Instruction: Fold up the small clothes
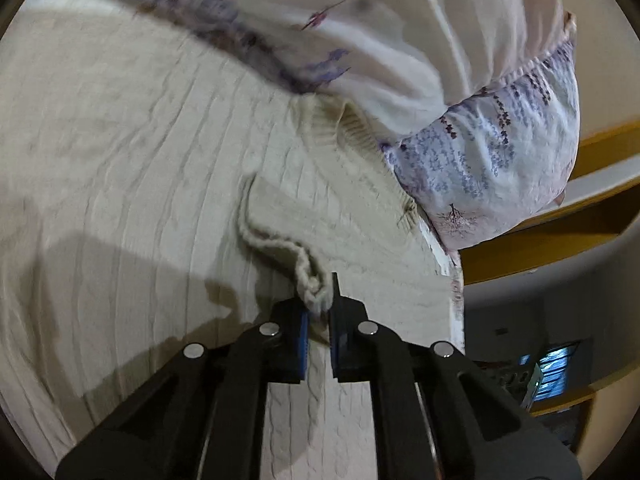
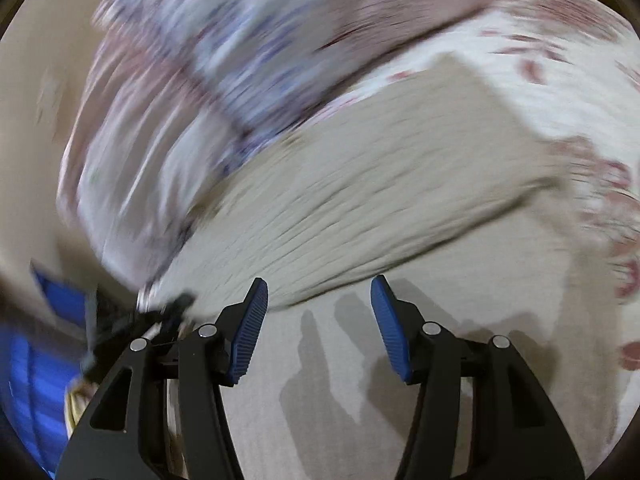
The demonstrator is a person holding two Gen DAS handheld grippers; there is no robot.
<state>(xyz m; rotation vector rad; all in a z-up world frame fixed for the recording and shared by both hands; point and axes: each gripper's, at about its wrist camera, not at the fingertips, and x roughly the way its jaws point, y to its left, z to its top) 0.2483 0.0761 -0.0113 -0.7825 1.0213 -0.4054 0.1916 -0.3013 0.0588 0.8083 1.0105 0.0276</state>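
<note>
Left gripper pinches the sweater's edge; right gripper hangs spread over the knit.

The left gripper (image 1: 320,300) has its blue pads pressed together on a bunched fold of the cream cable-knit sweater (image 1: 168,184), near the bed's right edge. The sweater lies flat on the bed (image 2: 592,92), its ribbed hem against a floral pillow (image 1: 488,160) at the far side. The right gripper (image 2: 318,300) stands half spread with nothing between its pads, over the sweater's folded near edge; that view is heavily blurred. Wooden shelving (image 1: 600,152) stands beyond the bed's right edge.
</note>
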